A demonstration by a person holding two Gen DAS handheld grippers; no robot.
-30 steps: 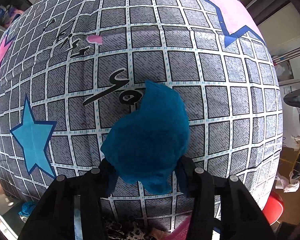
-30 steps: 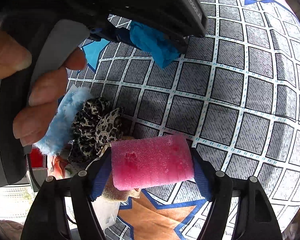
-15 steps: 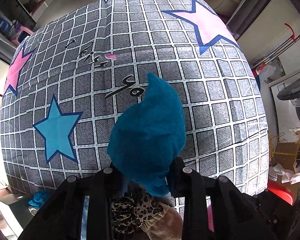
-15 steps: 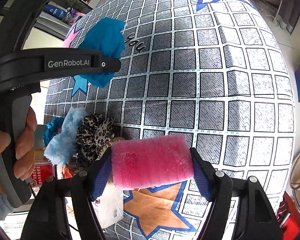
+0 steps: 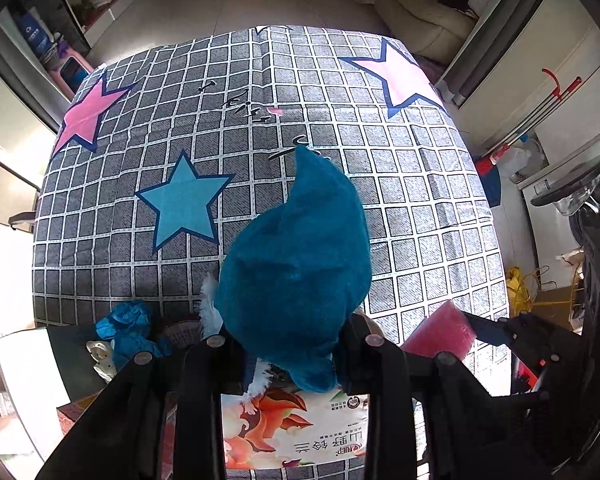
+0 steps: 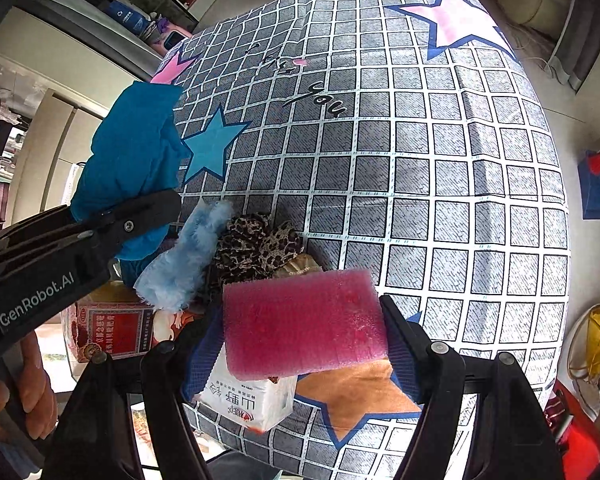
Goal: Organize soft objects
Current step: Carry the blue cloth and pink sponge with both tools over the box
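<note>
Soft objects are in both grippers now, and both have come up off the surface. The left gripper [image 5: 296,344] is clamped on a teal plush cloth [image 5: 300,276]; its jaws have just been closing a little more on it, and the fabric bulges out above the fingers, so the hold looks firm. A second ago this view showed only the checked cover close up; now the whole bed [image 5: 420,208] with its star-print cover lies far below, with floor and furniture around it. That means the cloth is lifted well clear and hangs above the near edge of the bed.

The right gripper [image 6: 302,332] grasps a pink sponge block [image 6: 300,320] across its width, and its jaws have not changed. It too sits higher than before: more of the cover and the room shows beyond the block.

Left behind at the near edge of the bed is a small heap: a pale blue fluffy piece [image 6: 184,264], a leopard-print piece [image 6: 256,244] touching it, and a tan item mostly hidden behind the sponge. A white packet with a flower print [image 5: 292,428] lies under the grippers, and a red box [image 6: 112,328] stands beside the bed.

Judging by this, two items are picked and in transit, while the heap remains to be sorted. Where the held pieces are meant to go is not shown.
</note>
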